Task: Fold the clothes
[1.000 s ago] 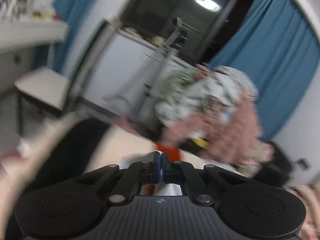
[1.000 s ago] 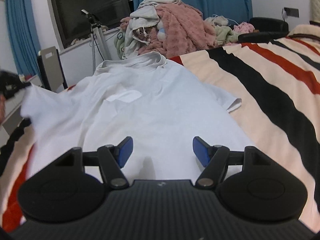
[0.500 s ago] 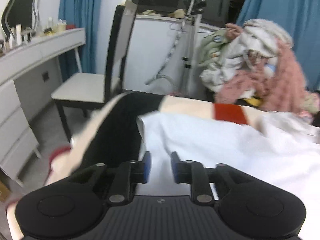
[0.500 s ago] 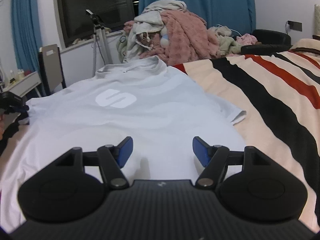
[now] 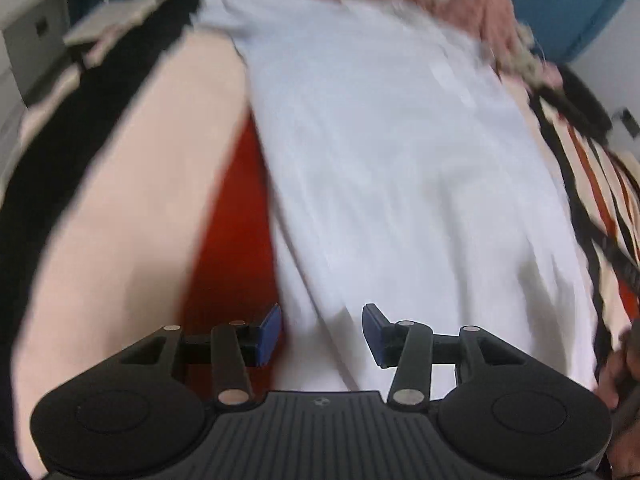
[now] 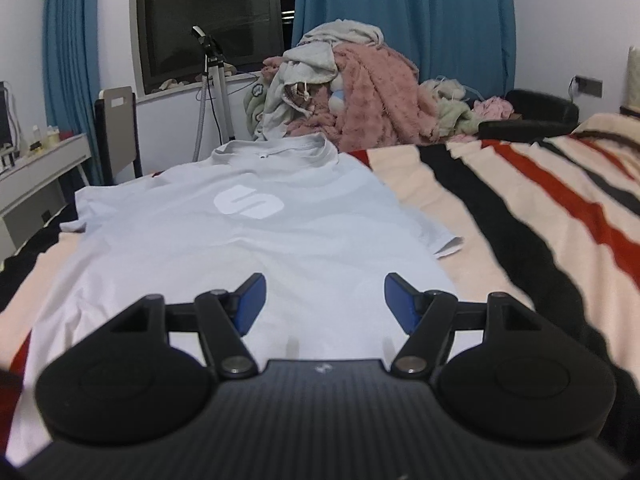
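A pale grey short-sleeved T-shirt [image 6: 248, 248] with a white rounded logo [image 6: 249, 202] on its chest lies spread flat, front up, on a bed covered by a cream, black and red striped blanket [image 6: 540, 216]. Its ribbed collar [image 6: 276, 151] points toward the far end of the bed, and one sleeve [image 6: 438, 236] rests on a cream stripe beside the shirt's body.

The right tongs [image 6: 322, 300] hover low over the shirt's hem end, their blue-padded fingers [image 6: 250, 294] spread wide apart with nothing between them.

The left tongs [image 5: 322, 330] also stand apart and hold nothing; the left wrist view is blurred, but it shows them above the shirt's side edge, where the grey cloth [image 5: 392, 168] meets a red stripe of the blanket [image 5: 236, 240].

Beyond the shirt's collar, a heap of pink fleece and grey and green clothes [image 6: 352, 96] sits piled before blue curtains [image 6: 404, 20]. Off the shirt's other sleeve stand a dark chair [image 6: 118, 128], a white dressing desk [image 6: 40, 160] carrying small bottles, and a silver tripod [image 6: 214, 88] below a dark window [image 6: 208, 20].
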A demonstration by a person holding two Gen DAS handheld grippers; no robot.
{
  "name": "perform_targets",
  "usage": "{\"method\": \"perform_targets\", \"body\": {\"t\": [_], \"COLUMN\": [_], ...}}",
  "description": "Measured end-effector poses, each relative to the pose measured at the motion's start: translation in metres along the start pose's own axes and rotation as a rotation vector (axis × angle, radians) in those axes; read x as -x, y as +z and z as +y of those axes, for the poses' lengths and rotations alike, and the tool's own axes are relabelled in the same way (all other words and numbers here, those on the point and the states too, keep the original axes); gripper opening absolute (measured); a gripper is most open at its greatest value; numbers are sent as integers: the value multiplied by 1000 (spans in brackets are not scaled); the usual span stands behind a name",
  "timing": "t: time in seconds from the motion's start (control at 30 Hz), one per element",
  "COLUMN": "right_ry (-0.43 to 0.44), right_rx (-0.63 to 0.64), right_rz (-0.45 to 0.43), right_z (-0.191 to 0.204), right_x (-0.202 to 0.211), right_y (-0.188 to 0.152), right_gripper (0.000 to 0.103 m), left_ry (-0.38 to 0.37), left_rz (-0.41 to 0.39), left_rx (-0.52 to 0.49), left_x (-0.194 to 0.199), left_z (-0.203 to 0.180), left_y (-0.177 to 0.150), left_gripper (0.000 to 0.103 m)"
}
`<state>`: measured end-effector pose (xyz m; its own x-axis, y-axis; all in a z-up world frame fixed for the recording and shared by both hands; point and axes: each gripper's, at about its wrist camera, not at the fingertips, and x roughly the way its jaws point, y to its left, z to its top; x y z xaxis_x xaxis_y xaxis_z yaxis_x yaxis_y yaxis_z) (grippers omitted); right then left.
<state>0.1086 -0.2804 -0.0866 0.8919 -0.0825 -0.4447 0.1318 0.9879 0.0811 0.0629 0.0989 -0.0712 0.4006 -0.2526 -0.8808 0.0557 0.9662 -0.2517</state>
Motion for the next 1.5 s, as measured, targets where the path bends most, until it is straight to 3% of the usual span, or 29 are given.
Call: {"method": "perform_targets", "body": {"t": [0.13,0.2,0.23,0.27,0.33,0.4,0.63,0.73,0.8,0.93,1.2,1.33,1.5], "right_ry": [-10,-11,-14,-17,-21,-17,21,31,38,43,52,54,37], "right_rx": [-7,-11,-8,-4,-7,-19,-30,-40,-53,-58,-76,-87,-96], "right_rz": [-39,-54,-58,-61,-52,-43,-52,-55,-59,-80,-112,-133,-186], "right_z": [-5,-7,-8,-9,-12,-14,-12,-13,-15,-17,-21,-25,-39], "right_x": [31,41,44,47,46,44,40,38,38,39,42,47,59], "right_y": [6,6,6,5,3,3,4,5,6,10,15,18,25], "right_gripper": [68,68,68,68,68,68,68,68,68,68,68,68,68], "left_ry": [82,117,115,112,107,154,319,299,278,215,112,33,-31], "left_rz": [46,60,76,92,117,122,155,141,119,-19,-351,-532,-605], "left_rx": [-73,-98,-97,-95,-137,-208,-206,-200,-199,-208,-256,-275,-298], "left_x": [-11,-20,-22,-24,-16,-1,43,54,64,94,147,158,157], "left_z": [-33,-43,-45,-46,-45,-43,9,17,16,-11,-93,-166,-232], "left_y": [-23,-25,-29,-33,-37,-37,-41,-47,-52,-53,-40,-38,-44], "left_gripper": [50,46,39,22,4,3,1,2,9,48,66,76,81]}}
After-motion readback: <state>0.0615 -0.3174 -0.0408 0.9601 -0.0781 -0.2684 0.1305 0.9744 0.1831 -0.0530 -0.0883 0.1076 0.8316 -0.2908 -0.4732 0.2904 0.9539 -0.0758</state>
